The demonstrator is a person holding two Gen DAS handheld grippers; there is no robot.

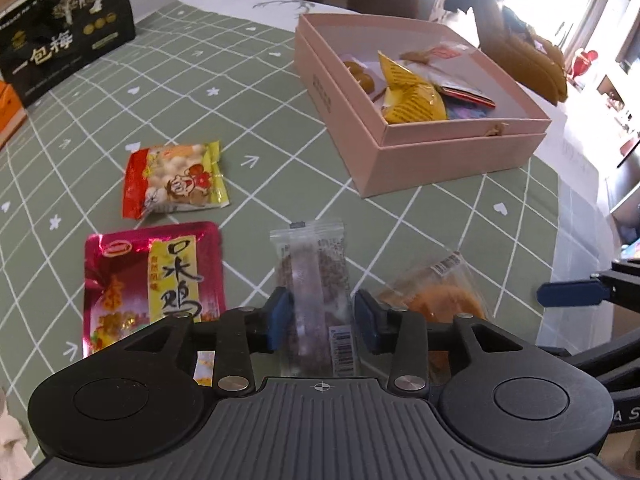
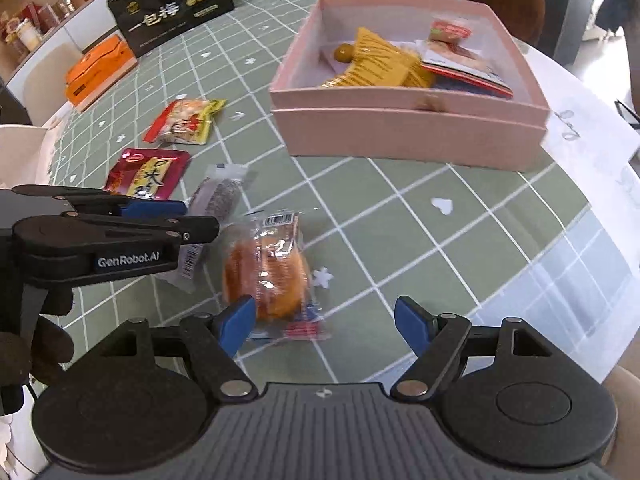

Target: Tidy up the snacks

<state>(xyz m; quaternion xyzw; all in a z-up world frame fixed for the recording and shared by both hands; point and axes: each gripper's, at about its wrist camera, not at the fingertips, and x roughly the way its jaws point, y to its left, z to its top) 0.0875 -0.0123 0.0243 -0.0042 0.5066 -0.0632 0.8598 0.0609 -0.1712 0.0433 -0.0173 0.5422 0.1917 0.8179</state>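
A clear-wrapped brown bar (image 1: 312,276) lies on the green checked cloth, and my left gripper (image 1: 324,314) hangs over its near half, open, a blue pad on either side without pressing it. Right of it lies an orange pastry packet (image 1: 436,292) (image 2: 268,272). My right gripper (image 2: 326,320) stands open wide, its left finger at the packet's near edge and nothing between the pads. A red-yellow snack bag (image 1: 176,176) and a magenta packet (image 1: 156,280) lie to the left. The pink box (image 1: 440,160) (image 2: 400,136) holds a yellow packet (image 2: 376,64) and other snacks.
A black gift box (image 1: 64,32) stands at the far left, an orange box (image 2: 100,72) beside it. The table's edge runs close on the right, past the pink box. The left gripper (image 2: 188,218) reaches in from the left of the right wrist view.
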